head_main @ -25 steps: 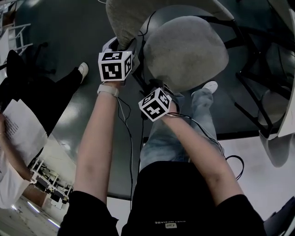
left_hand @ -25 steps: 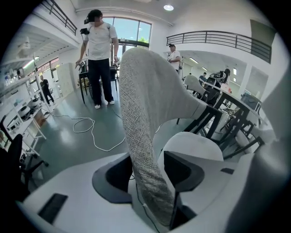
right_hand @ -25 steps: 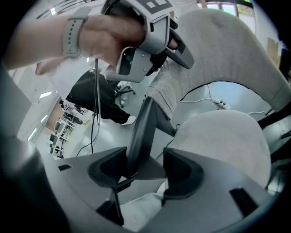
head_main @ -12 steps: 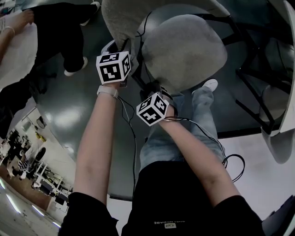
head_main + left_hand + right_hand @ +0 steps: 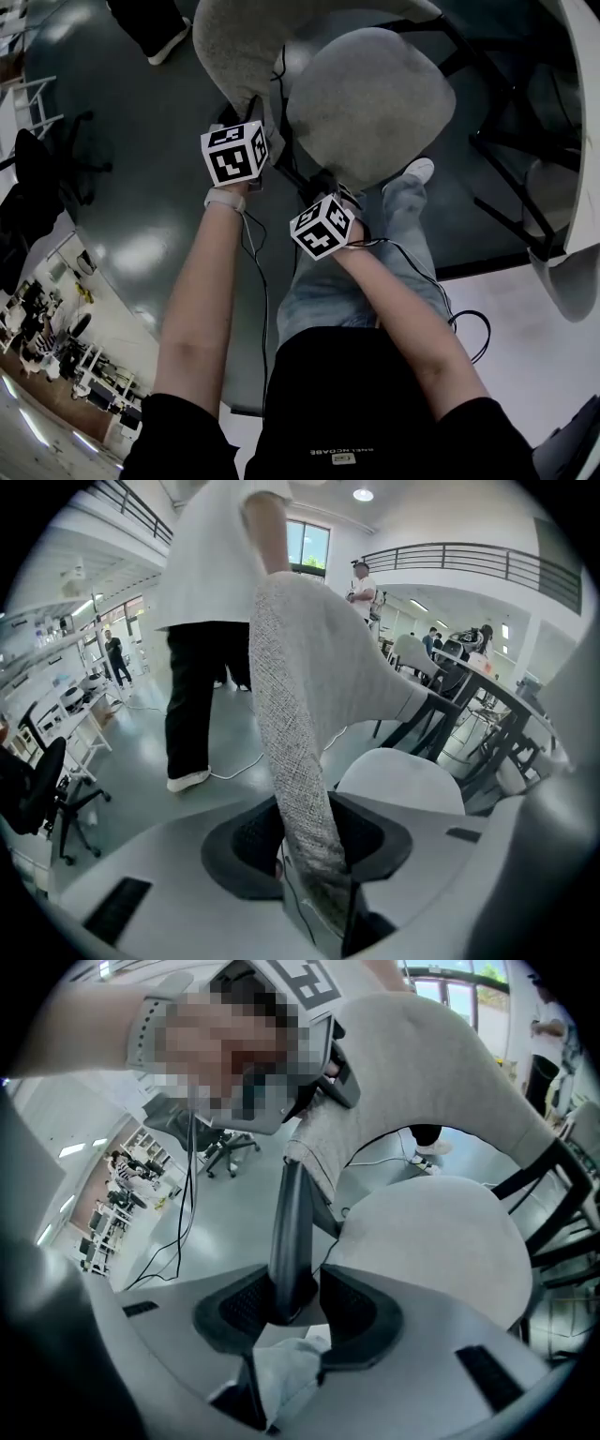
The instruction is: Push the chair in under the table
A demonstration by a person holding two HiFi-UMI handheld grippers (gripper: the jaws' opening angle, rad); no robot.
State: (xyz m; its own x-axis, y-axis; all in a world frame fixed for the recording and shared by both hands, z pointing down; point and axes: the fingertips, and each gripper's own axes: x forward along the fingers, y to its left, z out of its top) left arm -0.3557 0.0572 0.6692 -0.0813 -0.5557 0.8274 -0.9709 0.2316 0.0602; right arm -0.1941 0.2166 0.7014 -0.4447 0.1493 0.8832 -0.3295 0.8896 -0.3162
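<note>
The chair (image 5: 366,103), upper centre of the head view, stands clear of the table (image 5: 589,122) at the right edge, so the push looks barely begun. The left gripper (image 5: 305,841) has just closed its jaws onto the fabric backrest (image 5: 300,714). The right gripper (image 5: 286,1309) has just clamped the dark frame post (image 5: 289,1232).

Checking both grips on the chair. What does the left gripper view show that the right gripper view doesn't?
Only the left gripper view: the left gripper, jaws just closed, pinching the backrest by its fabric edge. Only the right gripper view: the right gripper, jaws also just closed, clamping the dark bar below the backrest. Both: the backrest and the pale seat.
</note>
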